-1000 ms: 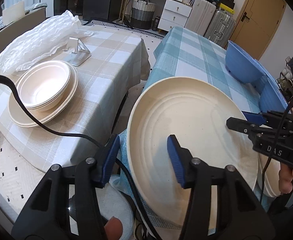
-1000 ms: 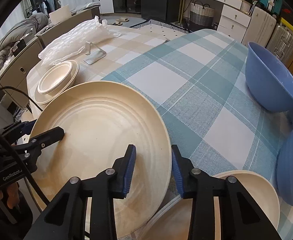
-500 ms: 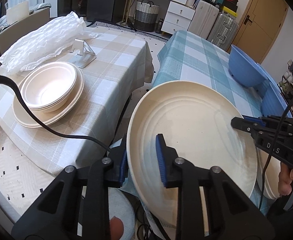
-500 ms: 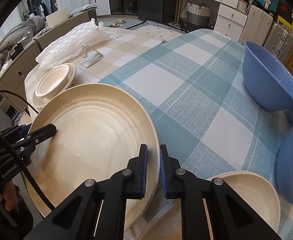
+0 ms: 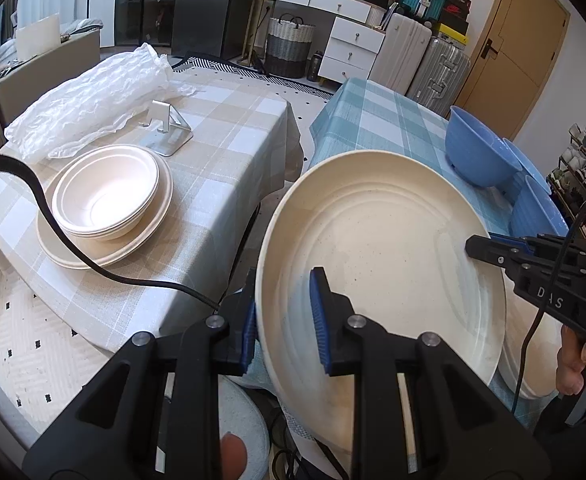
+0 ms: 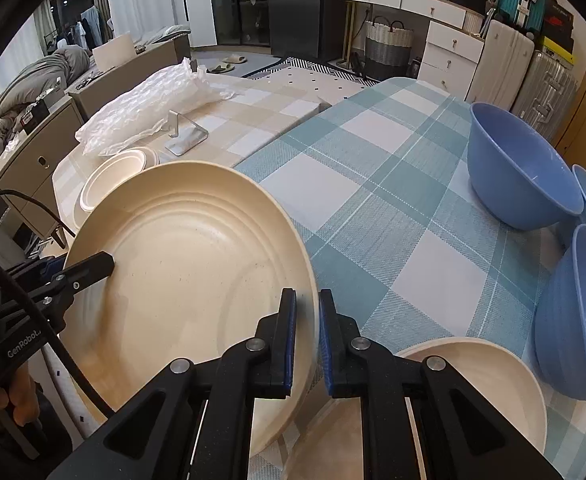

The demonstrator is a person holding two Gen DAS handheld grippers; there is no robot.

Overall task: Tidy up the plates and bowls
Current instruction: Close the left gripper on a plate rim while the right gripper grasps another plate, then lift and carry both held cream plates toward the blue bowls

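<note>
A large cream plate (image 5: pixel 385 256) is held in the air between the two tables, tilted. My left gripper (image 5: pixel 283 312) is shut on its left rim. My right gripper (image 6: pixel 306 340) is shut on its right rim; the plate also shows in the right wrist view (image 6: pixel 189 280). A stack of cream bowls on a cream plate (image 5: pixel 107 200) sits on the beige checked table (image 5: pixel 221 168). Another cream plate (image 6: pixel 477 384) lies on the blue checked table (image 6: pixel 373 208), under my right gripper. Blue bowls (image 6: pixel 521 168) stand at that table's right side.
Crumpled bubble wrap (image 5: pixel 89 96) and a metal stand (image 5: pixel 167 132) lie at the back of the beige table. A gap (image 5: pixel 293 136) separates the two tables. A black cable (image 5: pixel 73 248) crosses the beige table. Drawers, a basket and suitcases stand behind.
Both grippers closed from open onto the plate's opposite rims. The plate has since lifted and shifted a little toward the beige table.
</note>
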